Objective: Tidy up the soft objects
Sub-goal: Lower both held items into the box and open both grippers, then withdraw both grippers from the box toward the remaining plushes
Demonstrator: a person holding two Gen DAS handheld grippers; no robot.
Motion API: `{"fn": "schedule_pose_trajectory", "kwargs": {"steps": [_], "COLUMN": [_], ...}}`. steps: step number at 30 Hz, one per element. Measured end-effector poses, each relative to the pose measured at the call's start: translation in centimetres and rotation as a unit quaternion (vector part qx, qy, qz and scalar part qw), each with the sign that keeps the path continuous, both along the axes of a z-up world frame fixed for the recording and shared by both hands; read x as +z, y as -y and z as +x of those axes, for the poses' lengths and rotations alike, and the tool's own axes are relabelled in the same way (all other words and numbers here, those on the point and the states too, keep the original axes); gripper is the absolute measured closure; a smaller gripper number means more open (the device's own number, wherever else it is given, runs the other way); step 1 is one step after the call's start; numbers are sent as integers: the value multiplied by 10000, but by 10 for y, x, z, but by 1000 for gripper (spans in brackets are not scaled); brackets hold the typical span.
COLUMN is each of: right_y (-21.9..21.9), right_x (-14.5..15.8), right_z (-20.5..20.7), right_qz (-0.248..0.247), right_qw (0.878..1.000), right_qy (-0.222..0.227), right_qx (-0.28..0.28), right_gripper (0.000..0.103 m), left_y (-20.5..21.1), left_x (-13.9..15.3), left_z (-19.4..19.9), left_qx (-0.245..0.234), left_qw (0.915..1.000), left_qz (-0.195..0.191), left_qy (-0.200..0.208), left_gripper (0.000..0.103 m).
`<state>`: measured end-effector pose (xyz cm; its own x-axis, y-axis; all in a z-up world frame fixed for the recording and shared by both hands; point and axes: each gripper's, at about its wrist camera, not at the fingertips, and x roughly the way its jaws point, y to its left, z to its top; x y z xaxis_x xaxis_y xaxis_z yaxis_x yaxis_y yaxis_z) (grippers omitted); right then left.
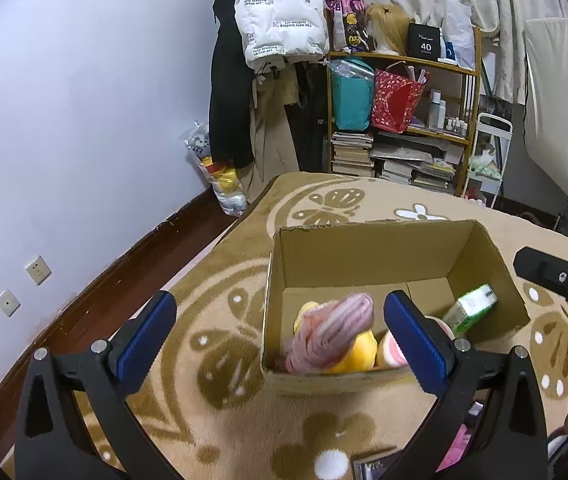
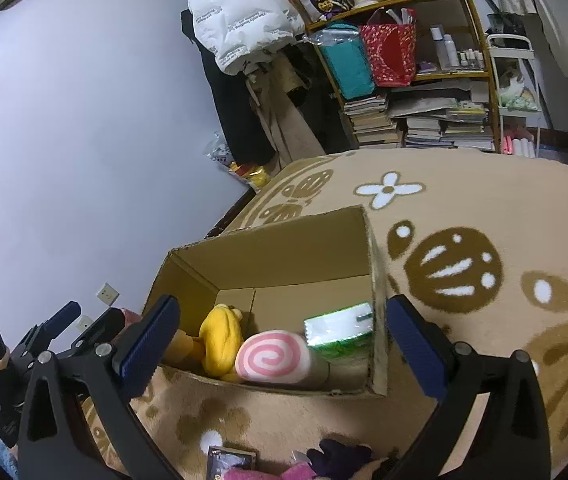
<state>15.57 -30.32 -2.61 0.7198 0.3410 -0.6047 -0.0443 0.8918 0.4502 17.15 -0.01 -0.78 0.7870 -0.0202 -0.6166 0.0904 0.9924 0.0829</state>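
An open cardboard box (image 1: 363,264) stands on the patterned carpet. Inside it lie a yellow plush (image 1: 357,354), a pink swirl roll (image 1: 391,354) and a green tissue pack (image 1: 469,308). A blurred pink striped cloth (image 1: 331,336) sits over the yellow plush at the box's near left corner. My left gripper (image 1: 280,320) is open above the near left part of the box, holding nothing. In the right wrist view the box (image 2: 284,248) shows the yellow plush (image 2: 222,340), the swirl roll (image 2: 272,358) and the tissue pack (image 2: 341,332). My right gripper (image 2: 284,320) is open over the box's near edge, empty.
The beige carpet (image 2: 483,208) carries a small dark card box (image 2: 230,458) and pink and purple soft things (image 2: 339,456) near me. A wooden shelf (image 1: 403,120) with books and bags and hanging coats (image 1: 280,12) stand behind. A wall (image 1: 84,120) closes the left side.
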Motion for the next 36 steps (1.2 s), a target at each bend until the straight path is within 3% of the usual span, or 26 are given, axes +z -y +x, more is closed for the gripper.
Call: {"fn": "schedule_pose_trajectory", "kwargs": {"steps": [8,18,27,36], "right_y": [9,14,10,8], "right_x": [13,27,20,-2], "right_z": [-21,-54,-73,-84], "right_qz": [279,-19,-170,-75], "right_qw": [9995,9996,9984,9966], "right_qy": [-93,-183,-431,-757], "right_qx": [68,229,315,324], "right_gripper": [0,0,0,0], "left_y": [-3,-13,-9,-10], "left_x": [17,23,9,-16], "left_z": [-27,-62,-87,-103], "left_qx": [56,64,39,64], "left_qw": [9999,9998,9988,9932], "left_qz": [60,-131,68,-180], "left_qy": [64,-97,-487,-1147], "left_gripper": [0,0,0,0]}}
